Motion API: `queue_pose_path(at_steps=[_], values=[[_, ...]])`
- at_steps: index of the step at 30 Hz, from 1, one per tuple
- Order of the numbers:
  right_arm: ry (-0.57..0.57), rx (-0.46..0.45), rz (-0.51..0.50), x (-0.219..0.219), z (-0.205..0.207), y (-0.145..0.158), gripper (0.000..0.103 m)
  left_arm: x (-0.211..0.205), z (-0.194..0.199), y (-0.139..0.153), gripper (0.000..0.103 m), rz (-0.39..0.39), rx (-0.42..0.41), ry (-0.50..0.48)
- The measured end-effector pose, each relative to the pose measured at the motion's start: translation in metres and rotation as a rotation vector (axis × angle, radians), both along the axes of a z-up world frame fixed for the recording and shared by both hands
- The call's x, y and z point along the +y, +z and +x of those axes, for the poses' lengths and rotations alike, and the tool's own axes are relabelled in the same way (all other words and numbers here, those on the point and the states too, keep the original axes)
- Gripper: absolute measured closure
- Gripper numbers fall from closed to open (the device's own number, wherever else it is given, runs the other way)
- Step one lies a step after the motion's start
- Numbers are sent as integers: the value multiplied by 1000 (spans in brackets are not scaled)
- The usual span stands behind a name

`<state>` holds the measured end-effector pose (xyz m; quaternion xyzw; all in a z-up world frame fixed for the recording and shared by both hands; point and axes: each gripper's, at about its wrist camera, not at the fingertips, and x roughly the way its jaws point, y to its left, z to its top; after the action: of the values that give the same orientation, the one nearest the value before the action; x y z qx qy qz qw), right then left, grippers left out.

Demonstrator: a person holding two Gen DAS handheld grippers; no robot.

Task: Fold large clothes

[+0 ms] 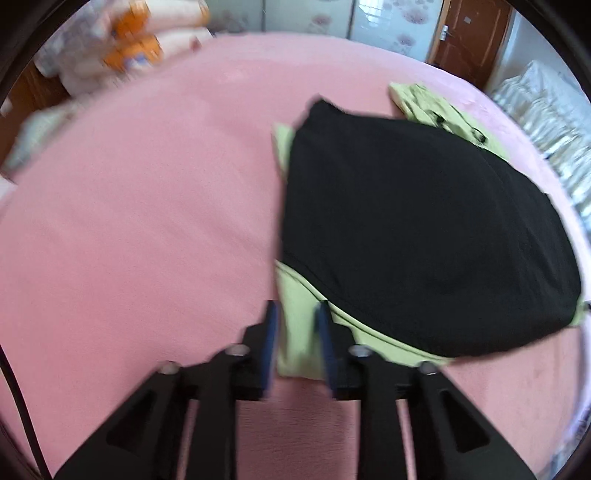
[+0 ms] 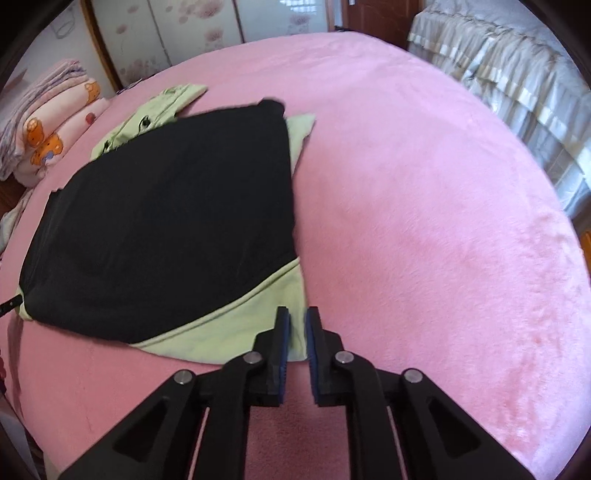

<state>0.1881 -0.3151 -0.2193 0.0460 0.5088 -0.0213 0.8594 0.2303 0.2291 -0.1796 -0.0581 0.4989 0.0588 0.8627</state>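
Two garments lie stacked on the bed: one black garment [image 2: 166, 221] spread flat in a broad, rounded-cornered slab, matte and finely knit, and one light green garment [image 2: 229, 328] beneath it, showing as a smooth band along the near edge, a strip at the far corner and a rumpled part with dark buttons or eyelets at the back. Both rest on the pink blanket [image 2: 424, 221], a plush, short-piled cover over the whole bed.

Two grippers are in view, each with two black fingers faced with blue ribbed pads. The left gripper [image 1: 297, 310] has its jaws parted, with a strip of the green cloth showing between them at the garment's near corner; whether the pads touch it cannot be told, as this view is blurred. The right gripper [image 2: 297, 314] also stands unclenched, a narrower gap between its pads, over the opposite near corner of the green cloth, pinching nothing.

Beyond the bed: a stack of folded quilts [image 2: 48, 125] printed with orange cartoon bears, floral wardrobe doors [image 2: 207, 29], and pale ruffled satin bedding [image 2: 509, 74].
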Motion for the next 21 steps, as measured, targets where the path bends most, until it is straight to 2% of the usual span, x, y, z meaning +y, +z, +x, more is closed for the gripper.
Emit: queue_pose_path(at_steps=[1,2,3,4,6,12,15,18,21], values=[[9,-42,-27,6,0,12,78,-5,0,12,63,51,-45,-5],[20,-77,-55,13,1,20,66,-10,-1,20,54,77,-78,-14],[38,-116,-81,23,5,28,58,-17,1,29,46,99,-126,-29],[68,-151,-96,36,12,35,57,-26,8,36,41,109,-163,-40],[121,-179,-98,64,31,39,57,-45,28,38,41,105,-175,-55],[239,-148,-54,163,114,10,58,-97,101,6,41,63,-112,-62],[270,-123,-59,193,155,-10,59,-106,125,-12,41,100,-73,-32],[203,-88,-147,180,178,-29,60,-91,135,-29,40,107,-39,-3],[96,-74,-170,133,186,-35,60,-61,135,-39,37,121,-25,40]])
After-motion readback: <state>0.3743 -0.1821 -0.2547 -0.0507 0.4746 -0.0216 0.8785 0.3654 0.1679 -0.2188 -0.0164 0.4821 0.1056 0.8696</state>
